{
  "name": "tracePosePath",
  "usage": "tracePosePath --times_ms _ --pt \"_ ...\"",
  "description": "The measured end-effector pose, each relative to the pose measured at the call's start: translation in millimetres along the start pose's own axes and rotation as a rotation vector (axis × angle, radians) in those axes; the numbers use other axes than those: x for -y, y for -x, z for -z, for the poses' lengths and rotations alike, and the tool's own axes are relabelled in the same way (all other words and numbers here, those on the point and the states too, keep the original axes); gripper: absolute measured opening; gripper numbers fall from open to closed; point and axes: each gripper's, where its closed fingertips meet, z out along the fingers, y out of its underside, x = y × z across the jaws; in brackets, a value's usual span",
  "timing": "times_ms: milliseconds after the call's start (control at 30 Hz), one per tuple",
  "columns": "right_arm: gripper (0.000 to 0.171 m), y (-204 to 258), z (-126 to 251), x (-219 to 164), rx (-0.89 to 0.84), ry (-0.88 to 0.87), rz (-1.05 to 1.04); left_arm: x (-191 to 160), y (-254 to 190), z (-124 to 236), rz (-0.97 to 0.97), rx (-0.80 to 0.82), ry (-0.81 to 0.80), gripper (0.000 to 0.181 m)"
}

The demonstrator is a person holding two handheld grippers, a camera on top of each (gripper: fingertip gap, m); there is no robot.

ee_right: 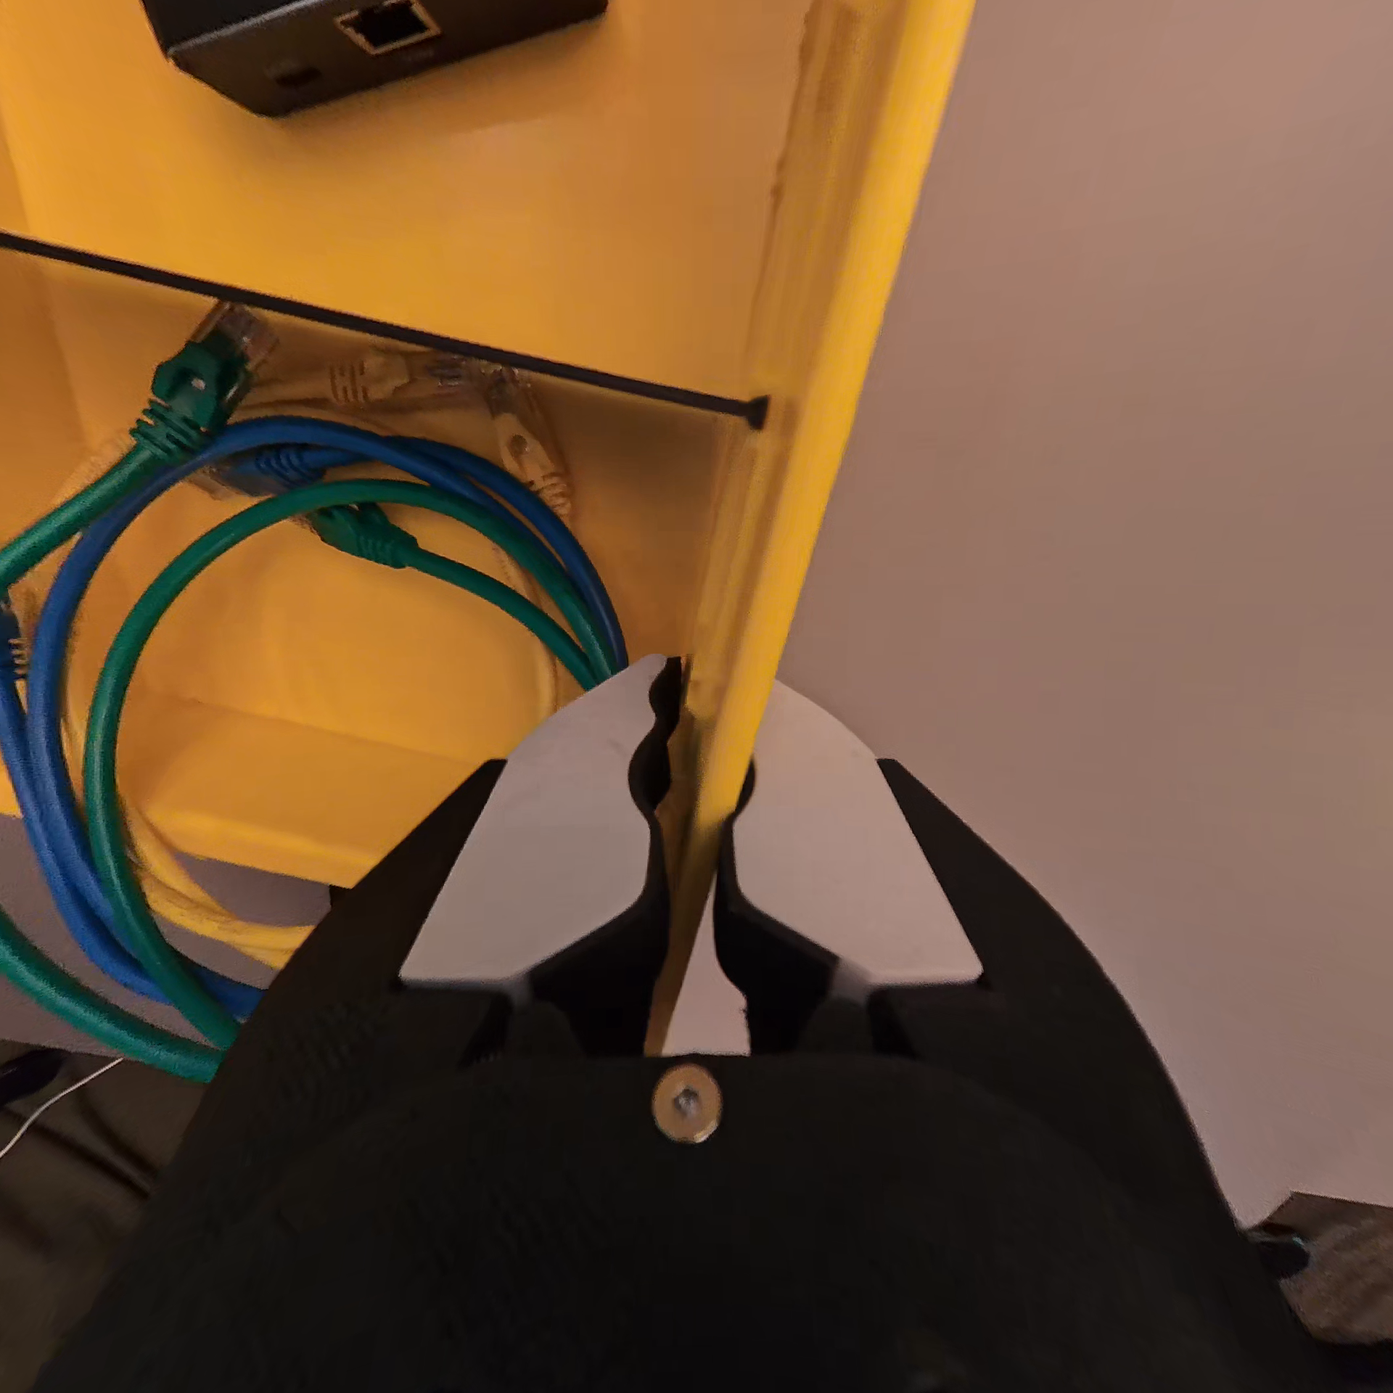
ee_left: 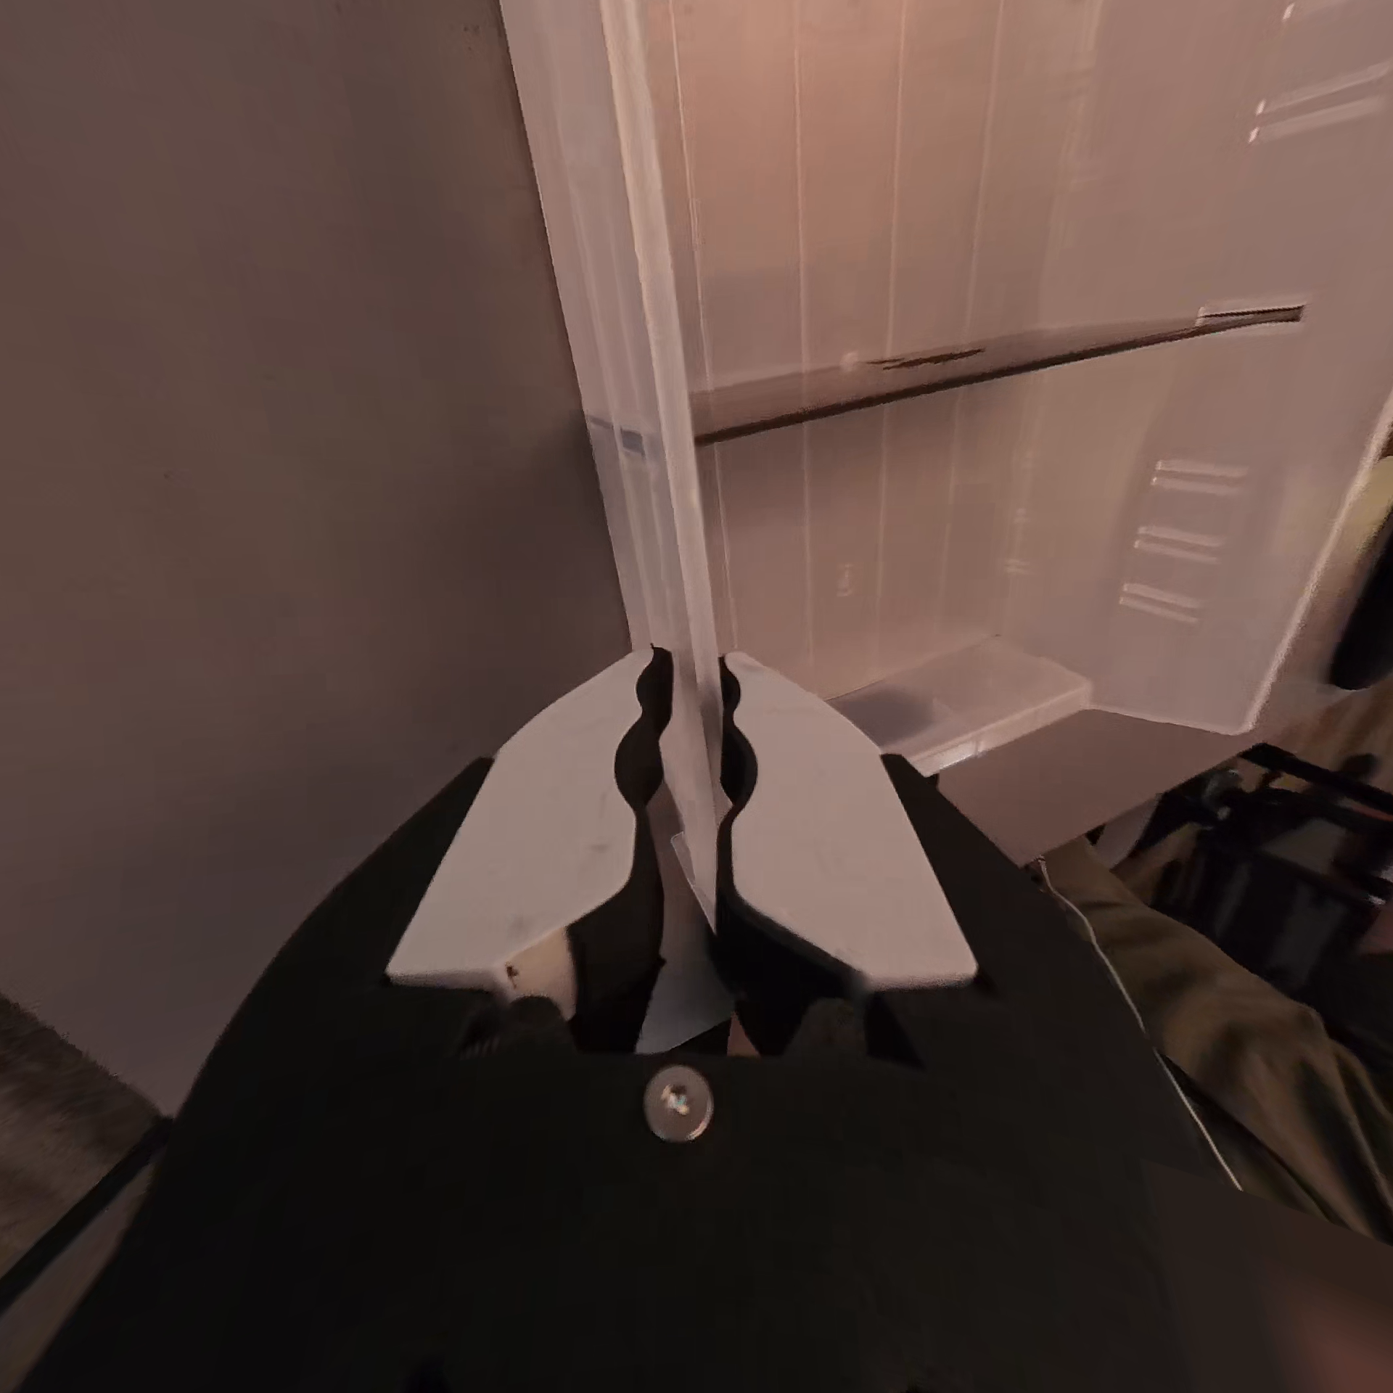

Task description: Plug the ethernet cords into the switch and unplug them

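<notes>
A black switch (ee_right: 362,53) with an empty port facing me lies at the far end inside a yellow bin (ee_right: 829,377). Loose ethernet cords are coiled in the bin's near part: green (ee_right: 197,392), blue (ee_right: 45,678) and yellow (ee_right: 196,904), with a cream plug (ee_right: 528,452); none is plugged in. My right gripper (ee_right: 724,678) is shut on the yellow bin's right wall. My left gripper (ee_left: 690,663) is shut on the upright edge of a translucent plastic bin (ee_left: 641,377). No cord or switch shows in the left wrist view.
A thin black rod (ee_right: 452,347) crosses the yellow bin; a similar one (ee_left: 980,362) crosses the translucent bin, which holds a small clear box (ee_left: 965,701). A grey surface (ee_left: 264,452) lies on the left, a pale one (ee_right: 1093,603) on the right. An olive sleeve (ee_left: 1206,1017) is at the lower right. One gripper's finger ends stand about 70 cm off the other's.
</notes>
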Motion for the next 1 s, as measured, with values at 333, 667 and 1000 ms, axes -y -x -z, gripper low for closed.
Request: tracePosePath --times_ms 333,667,1000 --pt "0.008 67.8 -7.6 10.7 0.025 0.018 0.109 14.5 -57.4 -33.4 -0.226 0.143 0.148 0.012" --pt "0.027 101.7 2.8 22.6 -0.015 -0.02 0.202 24.1 -86.1 -53.6 -0.297 0.147 0.181 0.025" --pt "0.056 158.4 155.9 94.7 -0.325 -0.738 0.394 28.1 -86.0 -52.5 -0.155 0.023 0.161 0.017"
